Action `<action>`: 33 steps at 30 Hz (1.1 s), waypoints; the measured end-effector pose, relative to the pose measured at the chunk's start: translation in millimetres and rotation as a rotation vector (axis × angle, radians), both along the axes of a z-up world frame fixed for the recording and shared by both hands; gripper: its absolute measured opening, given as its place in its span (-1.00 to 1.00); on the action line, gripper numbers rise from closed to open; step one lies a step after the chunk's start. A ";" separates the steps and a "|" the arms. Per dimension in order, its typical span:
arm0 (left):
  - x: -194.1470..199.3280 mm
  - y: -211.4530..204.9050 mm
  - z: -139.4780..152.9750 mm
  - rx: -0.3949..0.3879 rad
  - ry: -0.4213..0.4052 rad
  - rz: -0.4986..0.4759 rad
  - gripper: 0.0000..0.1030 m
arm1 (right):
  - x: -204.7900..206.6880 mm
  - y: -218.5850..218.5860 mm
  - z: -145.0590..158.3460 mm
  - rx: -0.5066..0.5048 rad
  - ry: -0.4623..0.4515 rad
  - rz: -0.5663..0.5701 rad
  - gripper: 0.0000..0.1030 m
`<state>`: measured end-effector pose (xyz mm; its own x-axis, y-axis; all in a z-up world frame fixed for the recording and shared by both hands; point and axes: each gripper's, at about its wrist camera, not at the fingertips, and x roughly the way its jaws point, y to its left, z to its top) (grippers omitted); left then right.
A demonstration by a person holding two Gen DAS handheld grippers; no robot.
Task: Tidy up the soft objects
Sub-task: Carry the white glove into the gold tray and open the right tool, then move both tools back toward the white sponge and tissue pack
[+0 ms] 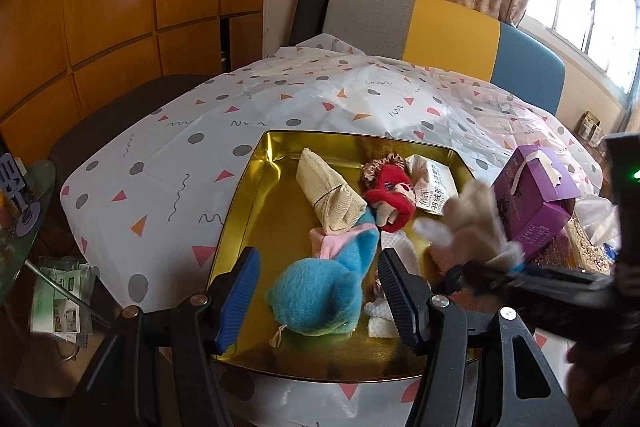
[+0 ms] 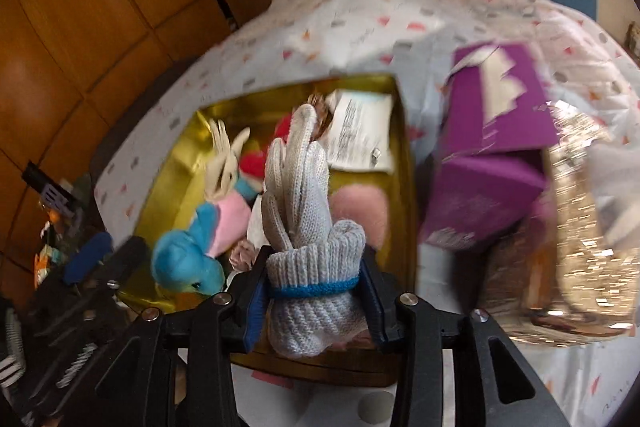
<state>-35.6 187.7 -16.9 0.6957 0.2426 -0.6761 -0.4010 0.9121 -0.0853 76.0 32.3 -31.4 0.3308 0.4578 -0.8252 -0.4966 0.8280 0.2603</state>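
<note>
Grey knit glove point(image 2: 308, 223): pinched at its cuff by right claw point(image 2: 316, 303), hanging above gold tin point(image 1: 256, 187), near its right edge
Left claw point(image 1: 316, 297): spread, holding nothing, over blue plush point(image 1: 320, 291) at tin's near edge
Tin: on desk point(image 1: 160, 131), already crowded with soft toys
Best move: lower glove into bare spot by pink plush point(image 2: 360, 211), then let go
Risk: fingers draping over the rim

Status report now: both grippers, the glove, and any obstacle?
Left gripper open above blue plush. Right gripper shut on grey glove, over gold tray. Purple box close beside.
</note>
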 end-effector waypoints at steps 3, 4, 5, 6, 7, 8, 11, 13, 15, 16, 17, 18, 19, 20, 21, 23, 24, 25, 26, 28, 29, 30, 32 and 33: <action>0.3 0.6 -2.1 -0.002 0.008 0.000 0.21 | -0.8 7.5 -12.0 -0.020 0.020 0.023 -0.13; 0.5 0.8 -2.6 -0.003 0.010 0.001 0.21 | -2.6 7.9 -12.5 -0.013 0.013 0.029 -0.13; 0.8 0.7 -3.0 -0.003 0.011 0.002 0.21 | -3.9 7.9 -12.3 -0.010 0.008 0.035 -0.11; 0.7 0.5 -3.1 -0.004 0.012 0.001 0.21 | -4.7 7.8 -12.2 -0.007 0.008 0.046 -0.10; 0.5 0.4 -2.8 -0.004 0.011 0.000 0.21 | -4.9 6.7 -12.3 -0.004 0.009 0.051 -0.10; 0.4 -0.3 -2.3 -0.002 0.009 -0.001 0.21 | -5.5 4.6 -11.5 0.001 0.009 0.052 -0.09; -0.2 -1.3 -1.3 -0.002 0.004 -0.001 0.27 | -7.7 -0.6 -6.4 0.045 0.022 0.063 -0.03; -0.8 -2.7 -0.1 0.004 0.000 -0.001 0.29 | -11.3 -4.6 -1.7 0.077 0.014 0.069 0.00; -0.7 -3.9 0.8 0.006 0.000 -0.004 0.29 | -14.6 -9.3 5.3 0.110 -0.002 0.069 0.00; -0.8 -4.4 1.1 0.006 0.000 -0.006 0.29 | -15.4 -10.9 8.2 0.122 -0.007 0.065 0.00; -1.1 -4.8 1.6 0.008 -0.001 -0.007 0.29 | -15.2 -11.4 10.9 0.130 -0.013 0.059 0.00; -1.3 -5.7 2.2 0.010 -0.002 -0.009 0.29 | -16.5 -14.7 14.5 0.136 -0.024 0.053 0.00; -1.5 -6.7 2.8 0.012 -0.003 -0.011 0.29 | -18.3 -17.7 17.9 0.136 -0.037 0.048 0.00; -1.9 -7.6 3.3 0.014 -0.004 -0.013 0.29 | -19.3 -20.5 21.0 0.131 -0.051 0.041 0.00; -2.1 -8.5 3.9 0.015 -0.005 -0.015 0.29 | -20.6 -23.6 24.3 0.126 -0.066 0.033 0.00; -2.6 -10.1 4.9 0.018 -0.007 -0.020 0.29 | -22.7 -30.3 30.0 0.124 -0.088 0.019 0.00; -2.8 -11.1 5.4 0.020 -0.008 -0.023 0.29 | -23.6 -34.1 32.5 0.122 -0.097 0.012 0.00; -2.7 -12.4 6.0 0.021 -0.009 -0.026 0.30 | -23.7 -38.0 34.4 0.120 -0.108 0.005 0.00; -2.8 -13.1 6.4 0.023 -0.010 -0.029 0.30 | -24.1 -42.0 36.4 0.117 -0.119 -0.003 0.00; -2.7 -16.1 7.6 0.029 -0.012 -0.040 0.31 | -22.8 -51.1 40.3 0.112 -0.136 -0.022 0.00; -2.6 -17.3 8.3 0.031 -0.014 -0.045 0.31 | -22.3 -57.2 42.3 0.112 -0.143 -0.034 0.00; -2.6 -19.0 9.3 0.034 -0.017 -0.051 0.32 | -21.9 -62.9 44.2 0.114 -0.149 -0.042 0.00; -2.4 -22.5 11.9 0.042 -0.022 -0.061 0.35 | -20.8 -77.3 49.4 0.113 -0.169 -0.068 0.00; -2.1 -24.7 13.5 0.048 -0.026 -0.067 0.36 | -20.1 -84.9 51.9 0.114 -0.178 -0.083 0.00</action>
<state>-37.7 163.0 -3.4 0.7284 0.2266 -0.6465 -0.3372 0.9401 -0.0505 56.0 -52.6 20.5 0.5070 0.5099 -0.6949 -0.4747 0.8382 0.2687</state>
